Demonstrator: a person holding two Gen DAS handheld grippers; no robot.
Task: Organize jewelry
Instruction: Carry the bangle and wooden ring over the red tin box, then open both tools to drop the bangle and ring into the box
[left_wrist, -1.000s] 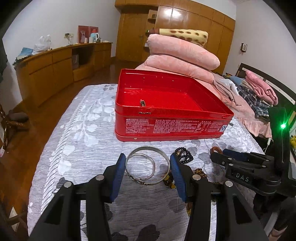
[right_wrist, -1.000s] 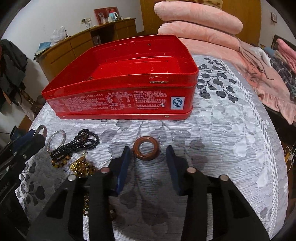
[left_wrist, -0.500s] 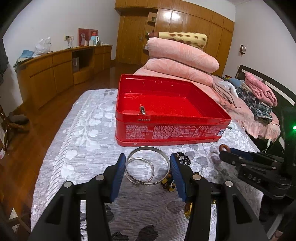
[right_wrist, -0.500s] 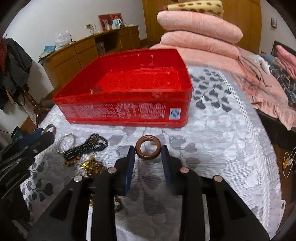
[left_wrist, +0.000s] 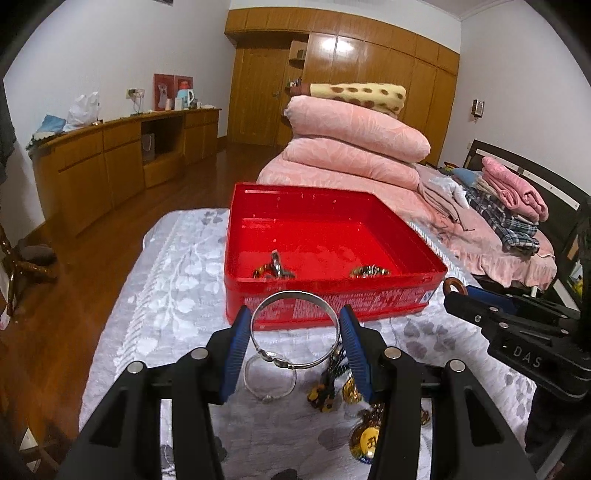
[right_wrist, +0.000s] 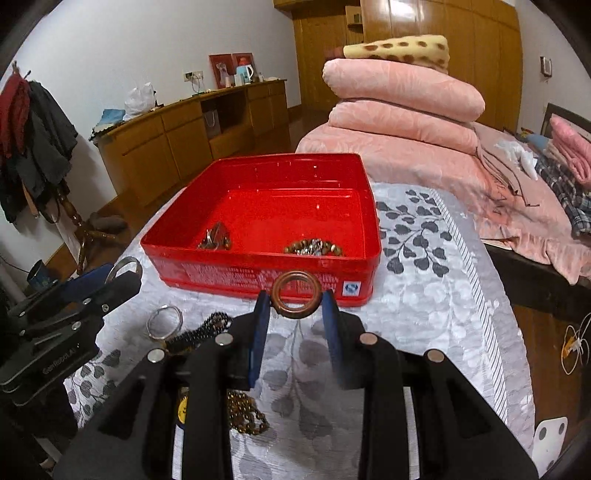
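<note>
Left gripper (left_wrist: 295, 334) I have clamped on a silver bangle (left_wrist: 294, 329), hoop upright facing me, right gripper (right_wrist: 294, 301) closed on a brown ring (right_wrist: 297, 294), also upright, both raised before the red tin (right_wrist: 258, 266) on the bedspread (right_wrist: 424, 295).

Indoor artificial light, moderately bright, from overhead; a glare patch on the glossy wardrobe (left_wrist: 332, 44). Strong fisheye curvature with dark vignetted corners. Soft shadows under the red tin (left_wrist: 332, 295); slight blur throughout.
</note>
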